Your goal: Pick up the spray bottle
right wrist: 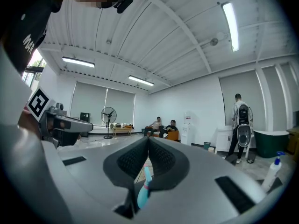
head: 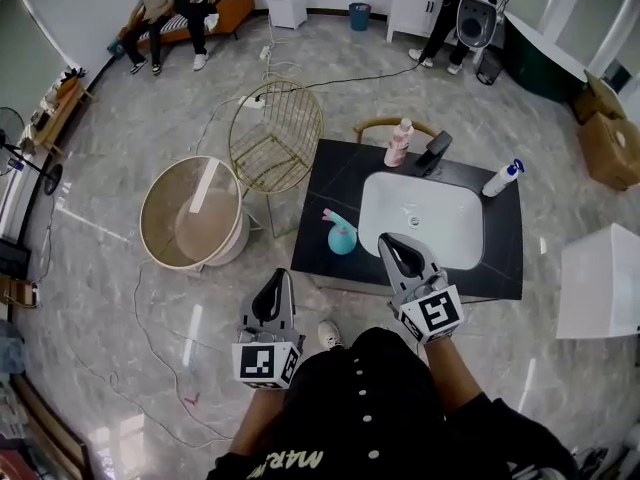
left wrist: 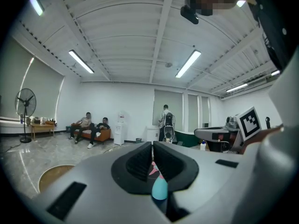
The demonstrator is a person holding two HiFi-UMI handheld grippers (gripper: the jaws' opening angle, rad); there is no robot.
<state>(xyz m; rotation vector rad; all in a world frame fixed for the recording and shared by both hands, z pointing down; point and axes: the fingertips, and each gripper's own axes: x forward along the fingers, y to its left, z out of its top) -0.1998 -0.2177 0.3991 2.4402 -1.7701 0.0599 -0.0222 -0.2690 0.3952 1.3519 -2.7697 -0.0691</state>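
A teal spray bottle point(head: 341, 236) with a pink trigger stands on the left part of the black counter point(head: 325, 183), beside the white basin point(head: 425, 218). A white spray bottle point(head: 503, 178) with a blue head stands at the counter's right end. My left gripper point(head: 281, 278) is shut and empty, short of the counter's near left corner. My right gripper point(head: 386, 240) is shut and empty over the basin's near rim, just right of the teal bottle. The teal bottle point(left wrist: 159, 189) shows below the left gripper point(left wrist: 153, 146), and the same bottle point(right wrist: 143, 192) below the right gripper point(right wrist: 148, 141).
A pink bottle point(head: 399, 143) and a black faucet point(head: 433, 153) stand at the counter's back. A gold wire chair point(head: 275, 133) and a round tub point(head: 193, 213) sit left of the counter. A white box point(head: 600, 283) is at right. Cables lie on the floor.
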